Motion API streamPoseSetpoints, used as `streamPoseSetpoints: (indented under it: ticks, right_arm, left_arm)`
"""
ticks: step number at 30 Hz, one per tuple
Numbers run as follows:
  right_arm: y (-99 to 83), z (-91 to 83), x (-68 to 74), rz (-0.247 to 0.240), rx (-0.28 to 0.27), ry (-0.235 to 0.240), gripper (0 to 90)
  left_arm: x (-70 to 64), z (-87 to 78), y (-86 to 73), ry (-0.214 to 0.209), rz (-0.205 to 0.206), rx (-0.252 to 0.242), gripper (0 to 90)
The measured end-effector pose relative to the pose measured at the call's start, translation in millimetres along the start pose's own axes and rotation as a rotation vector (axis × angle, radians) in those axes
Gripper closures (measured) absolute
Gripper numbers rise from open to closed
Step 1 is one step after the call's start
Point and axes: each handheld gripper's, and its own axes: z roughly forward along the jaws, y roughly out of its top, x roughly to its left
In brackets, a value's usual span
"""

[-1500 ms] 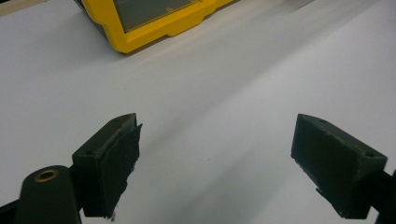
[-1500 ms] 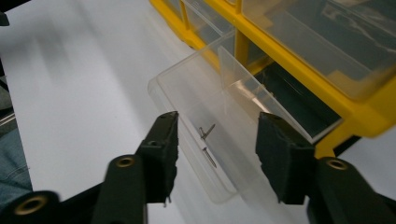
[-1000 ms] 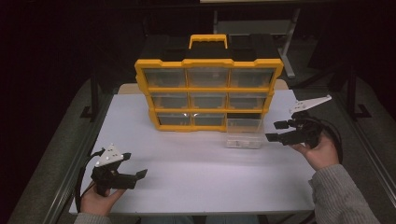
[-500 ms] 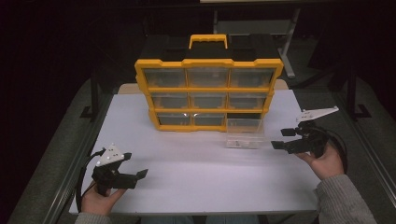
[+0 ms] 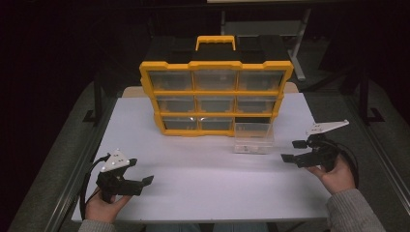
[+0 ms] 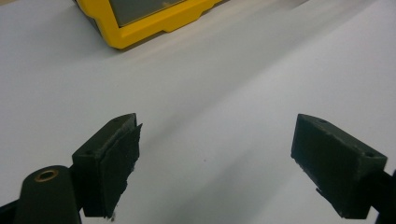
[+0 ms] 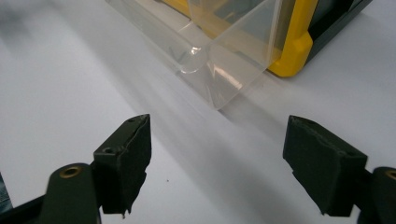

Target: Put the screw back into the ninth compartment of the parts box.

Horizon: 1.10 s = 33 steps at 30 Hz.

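A yellow organiser cabinet with clear drawers stands upright at the back of the white table. Its bottom right slot is dark and open. A clear plastic drawer lies on the table just in front of that slot, and shows close up as the clear drawer in the right gripper view. My right gripper is held open to the right of the drawer, apart from it, nothing between its jaws. My left gripper is open near the table's front left, over bare table, with the cabinet's corner far ahead.
The table's front edge runs just behind both hands. Dark floor and metal frame legs surround the table. A black case with a yellow handle sits behind the cabinet.
My right gripper has drawn back toward the front right, away from the cabinet and drawer. The left gripper has barely moved.
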Motion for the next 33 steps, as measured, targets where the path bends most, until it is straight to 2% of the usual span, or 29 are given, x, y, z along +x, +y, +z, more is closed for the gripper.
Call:
streamPoseSetpoints:
  ticks: [5,7,12,13,22,29,33]
  right_arm:
    - [-6.9,2.9,1.2,0.004,-0.001,-0.005,21.0]
    - [-9.9,3.6,1.5,0.007,0.003,-0.01,20.3]
    - [-18.5,5.6,2.5,0.016,-0.002,-0.016,18.6]
    - [-19.9,5.8,3.3,0.032,0.0,-0.019,17.9]
    - [-35.5,10.6,4.7,0.045,-0.007,-0.018,17.6]
    - [-40.1,11.1,7.1,0.043,-0.016,-0.022,17.7]
    - [-42.4,11.5,9.0,0.036,-0.022,-0.025,17.7]
  left_arm:
    - [0.1,1.0,-1.0,-0.002,-0.005,-0.005,14.9]
    - [-0.4,2.0,-1.7,-0.004,-0.019,-0.013,14.9]
    - [0.8,2.6,-2.5,-0.006,-0.002,0.003,14.9]
    - [0.7,3.0,-2.8,-0.008,-0.003,0.004,14.9]
    - [2.2,5.6,-5.5,-0.014,-0.005,0.015,15.0]
    - [2.5,10.3,-9.6,-0.023,-0.01,0.03,15.2]
    - [2.4,12.0,-10.8,-0.025,-0.026,0.04,15.2]
